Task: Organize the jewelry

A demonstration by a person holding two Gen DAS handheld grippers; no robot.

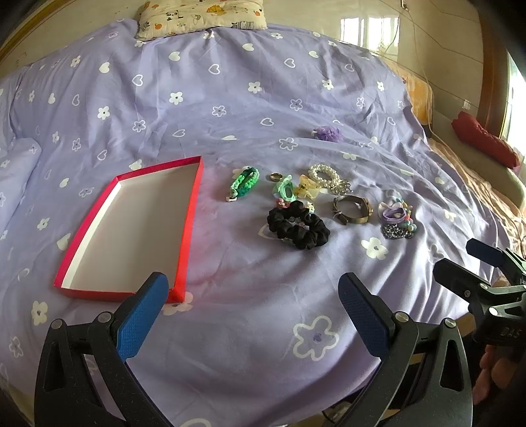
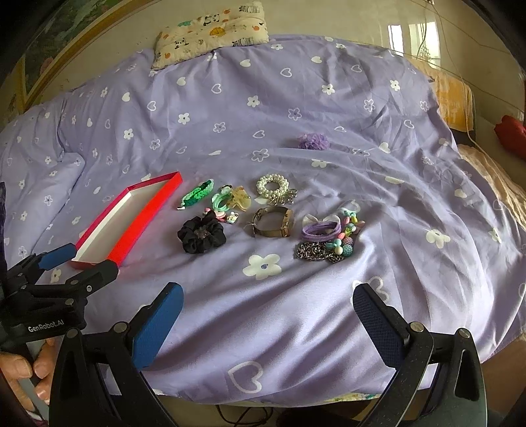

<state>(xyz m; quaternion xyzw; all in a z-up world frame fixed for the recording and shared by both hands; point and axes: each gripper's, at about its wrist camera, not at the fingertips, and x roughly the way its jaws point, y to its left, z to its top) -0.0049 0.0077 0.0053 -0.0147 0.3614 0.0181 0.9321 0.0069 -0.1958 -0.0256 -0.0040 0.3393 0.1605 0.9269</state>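
A shallow red box (image 1: 184,230) (image 2: 144,213) with a white inside lies empty on the purple bedspread, left of the jewelry. The pile holds a black scrunchie (image 1: 297,228) (image 2: 201,235), a green braided bracelet (image 1: 245,182) (image 2: 195,193), a pearl bracelet (image 1: 323,174) (image 2: 271,185), a metal watch (image 1: 353,208) (image 2: 273,221) and a heap of purple bands, beads and chain (image 1: 397,218) (image 2: 328,236). My left gripper (image 1: 253,315) (image 2: 79,259) hovers open near the box's front corner. My right gripper (image 2: 268,323) (image 1: 457,259) is open too, short of the pile.
A purple scrunchie (image 1: 325,133) (image 2: 312,141) lies apart, farther back. A patterned pillow (image 1: 200,16) (image 2: 210,29) sits at the head of the bed. A red object (image 1: 483,138) rests at the right. A hand (image 2: 19,371) holds the left gripper.
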